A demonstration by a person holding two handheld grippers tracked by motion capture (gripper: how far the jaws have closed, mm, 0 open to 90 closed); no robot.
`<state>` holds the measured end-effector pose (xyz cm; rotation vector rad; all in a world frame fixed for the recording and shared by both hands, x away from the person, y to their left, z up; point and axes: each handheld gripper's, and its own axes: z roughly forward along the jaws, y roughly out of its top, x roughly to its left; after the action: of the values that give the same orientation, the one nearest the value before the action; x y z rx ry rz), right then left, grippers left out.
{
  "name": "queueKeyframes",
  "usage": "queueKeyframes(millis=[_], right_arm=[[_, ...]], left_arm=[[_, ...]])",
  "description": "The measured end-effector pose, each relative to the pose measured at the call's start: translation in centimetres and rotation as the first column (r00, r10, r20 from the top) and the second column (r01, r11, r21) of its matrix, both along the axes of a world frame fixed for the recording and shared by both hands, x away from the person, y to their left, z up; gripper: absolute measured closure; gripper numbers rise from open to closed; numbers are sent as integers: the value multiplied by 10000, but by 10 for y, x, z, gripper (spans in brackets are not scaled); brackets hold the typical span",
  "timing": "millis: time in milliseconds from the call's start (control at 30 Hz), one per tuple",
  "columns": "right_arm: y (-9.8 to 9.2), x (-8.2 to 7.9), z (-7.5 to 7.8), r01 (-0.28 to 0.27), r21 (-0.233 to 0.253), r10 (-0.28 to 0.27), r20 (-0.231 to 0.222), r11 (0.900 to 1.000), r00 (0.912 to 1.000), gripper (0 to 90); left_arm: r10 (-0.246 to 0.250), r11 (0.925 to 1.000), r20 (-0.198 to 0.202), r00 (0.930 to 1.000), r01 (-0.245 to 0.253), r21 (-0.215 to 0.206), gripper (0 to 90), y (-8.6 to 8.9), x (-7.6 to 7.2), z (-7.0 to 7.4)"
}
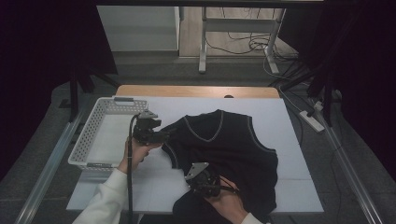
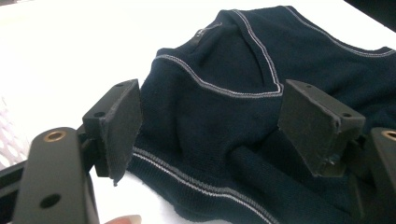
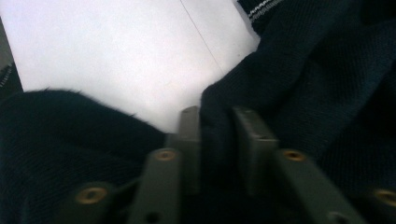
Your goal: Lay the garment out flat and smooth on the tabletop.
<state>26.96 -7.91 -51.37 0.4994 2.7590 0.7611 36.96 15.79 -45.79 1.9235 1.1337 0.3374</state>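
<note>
A: Where is the dark vest [image 1: 229, 149] lying?

B: Spread on the white table cover [image 1: 285, 121], front up, its V-neck pointing away from the person. The white perforated basket [image 1: 100, 126] sits just beside the vest, off its left shoulder. Its lower hem is bunched near the table edge closest to the person.

A: What is the left gripper [image 1: 156, 136] doing?

B: It sits at the vest's left shoulder, by the armhole. In the left gripper view [image 2: 210, 126] its jaws stand wide apart, with the striped armhole edge lying between them; neither pad presses the cloth, so it is released.

A: And the right gripper [image 1: 210, 186]?

B: It is down at the vest's lower hem, near the left bottom corner. In the right gripper view [image 3: 217, 149] the two jaws are clenched on a thick fold of the dark knit, which rises between them.

A: Are the two grippers close together?

B: No, apart: one at the shoulder, one at the hem, both along the vest's left side.
</note>
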Motion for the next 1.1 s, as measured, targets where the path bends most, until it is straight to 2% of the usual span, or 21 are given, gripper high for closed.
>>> queueKeyframes(millis=[133,233,367,500,567,667,767,867,1000,1067,1100], right_arm=[[0,-2,1,-222,257,228,-207,9994,9995,810],[2,-7,3,-605,667,660,-836,9959,9943,815],[15,-27,6,-1440,1274,1619,-1431,9813,9764,815],[27,-48,9,-2271,1570,2507,-1518,9611,9561,815],[29,-54,10,-2411,1618,2650,-1468,9569,9530,813],[27,-53,11,-2308,1796,2573,-1414,9563,9559,770],[19,-45,17,-1907,2363,2316,-1593,9528,9597,583],[8,-40,24,-1654,2650,2029,-1206,9500,9717,488],[-13,-28,36,-1042,3061,1341,-786,9463,9878,448],[-27,-18,40,-559,3127,766,-541,9482,9956,428],[-34,-13,42,-281,3236,469,-504,9458,9976,427]], left_arm=[[23,10000,14,10000,-23,-15,227,1,0,0],[48,10000,15,10000,-48,-52,227,2,1,0],[70,10000,44,10000,-70,-71,228,3,0,1],[65,10000,69,10000,-65,-66,228,3,0,2],[53,10000,60,10000,-52,-57,228,3,0,1],[42,10000,53,10000,-41,-50,227,3,0,1],[57,10000,58,10000,-57,-52,227,3,0,1],[55,10000,74,10000,-54,-59,227,3,0,2],[-1,10000,91,10000,1,-30,227,2,-1,2],[-36,10000,112,9999,36,-13,227,1,-1,3],[-43,10000,118,9999,43,-9,227,1,-2,4]])
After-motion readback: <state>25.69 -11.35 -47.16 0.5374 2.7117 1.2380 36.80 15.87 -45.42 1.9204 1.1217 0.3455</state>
